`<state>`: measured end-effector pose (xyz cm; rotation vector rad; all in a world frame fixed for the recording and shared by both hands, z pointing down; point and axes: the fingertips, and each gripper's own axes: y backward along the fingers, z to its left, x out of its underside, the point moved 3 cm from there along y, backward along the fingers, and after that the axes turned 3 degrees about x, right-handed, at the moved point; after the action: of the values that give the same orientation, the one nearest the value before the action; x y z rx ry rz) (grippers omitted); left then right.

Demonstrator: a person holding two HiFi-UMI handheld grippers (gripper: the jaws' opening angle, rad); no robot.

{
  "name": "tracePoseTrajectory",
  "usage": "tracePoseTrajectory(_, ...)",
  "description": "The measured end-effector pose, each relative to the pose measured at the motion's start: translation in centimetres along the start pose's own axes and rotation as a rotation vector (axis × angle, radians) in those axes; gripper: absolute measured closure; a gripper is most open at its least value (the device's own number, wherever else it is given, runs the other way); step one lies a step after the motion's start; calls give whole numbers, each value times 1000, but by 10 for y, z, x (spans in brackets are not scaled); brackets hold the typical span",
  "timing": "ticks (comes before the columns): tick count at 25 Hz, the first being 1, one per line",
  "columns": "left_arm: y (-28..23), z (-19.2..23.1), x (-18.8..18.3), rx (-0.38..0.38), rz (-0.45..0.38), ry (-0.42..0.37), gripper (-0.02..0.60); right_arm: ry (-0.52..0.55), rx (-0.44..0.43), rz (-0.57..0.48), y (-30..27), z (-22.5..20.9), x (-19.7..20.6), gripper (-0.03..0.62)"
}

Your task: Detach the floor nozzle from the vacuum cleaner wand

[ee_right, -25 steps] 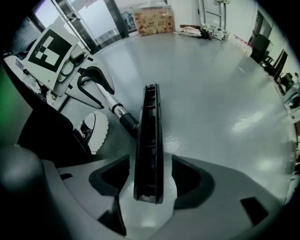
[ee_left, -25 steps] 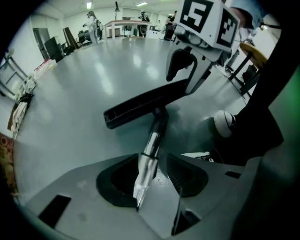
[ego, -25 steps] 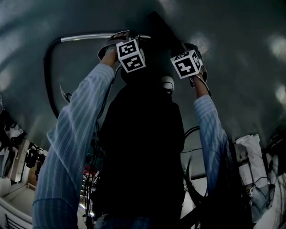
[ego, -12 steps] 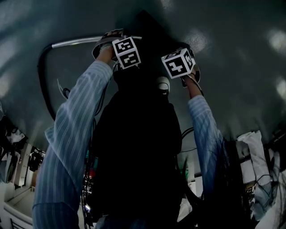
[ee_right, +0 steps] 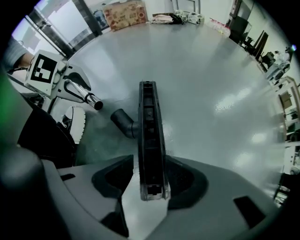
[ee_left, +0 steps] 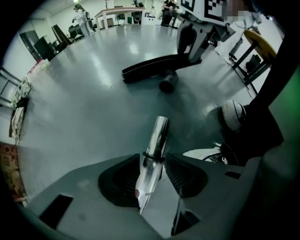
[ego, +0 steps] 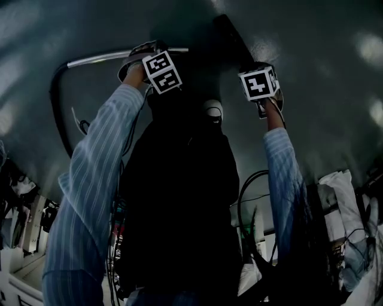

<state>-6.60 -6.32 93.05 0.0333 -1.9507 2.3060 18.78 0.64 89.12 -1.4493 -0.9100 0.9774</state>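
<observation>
My left gripper (ee_left: 153,162) points down and is shut on the silver wand (ee_left: 154,140), whose open end hangs free above the floor. Beyond it the black floor nozzle (ee_left: 152,68) sits apart from the wand, its round neck (ee_left: 168,82) facing the wand's end. My right gripper (ee_right: 151,165) is shut on one end of the floor nozzle (ee_right: 149,131); the neck (ee_right: 123,122) sticks out to the left. The wand tip (ee_right: 93,101) shows at the left there, clear of the neck. From the head view the wand (ego: 102,57) runs left from the left gripper's cube (ego: 161,72).
A black hose (ego: 55,107) curves down from the wand's far end. The person's shoes (ee_left: 233,114) stand close to the right of the wand. A stool (ee_left: 260,43) and tables (ee_left: 119,11) stand along the room's edges, and cardboard boxes (ee_right: 123,9) stand at the far wall.
The right gripper has swung to the right with the nozzle, away from the wand's end. The left gripper has sunk slightly and then held still.
</observation>
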Motion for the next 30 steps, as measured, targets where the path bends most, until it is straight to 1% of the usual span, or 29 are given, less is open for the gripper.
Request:
tracePoseTrajectory(1,0,0,-1,3,-13,20,408,0,-2,13,-3,0,2,379)
tracePoseTrajectory(3,5,2,-2,15,-46,54,408,-33,-27,38,-3,5,4,376)
tracePoseTrajectory(4,12,3,-3,19,-65,66,408,-51,-43,32,0,9,2,376)
tracePoseTrajectory(6,38,10,-1,11,-97,92,408,-62,-48,-15,18,14,-10,376)
tracePoseTrajectory(8,71,17,-1,-9,-129,135,408,-68,-36,-53,46,15,-17,376)
tracePoseTrajectory(11,121,16,-8,-18,-192,228,408,-97,-41,-110,92,16,-17,378)
tracePoseTrajectory(14,166,6,-13,-3,-247,329,408,-123,-76,-173,137,23,-18,378)
tracePoseTrajectory(16,189,-1,-16,14,-277,406,408,-165,-110,-225,162,28,-23,379)
tracePoseTrajectory(20,245,-28,-31,65,-362,557,408,-325,-240,-351,229,56,-25,379)
tracePoseTrajectory(22,282,-49,-40,72,-418,607,408,-412,-308,-398,269,73,-19,379)
tracePoseTrajectory(24,313,-68,-48,67,-472,636,408,-474,-360,-429,303,88,-11,379)
tracePoseTrajectory(27,362,-92,-57,73,-537,676,408,-514,-399,-454,351,108,-2,379)
tracePoseTrajectory(30,415,-118,-61,73,-616,741,414,-540,-432,-479,401,120,10,382)
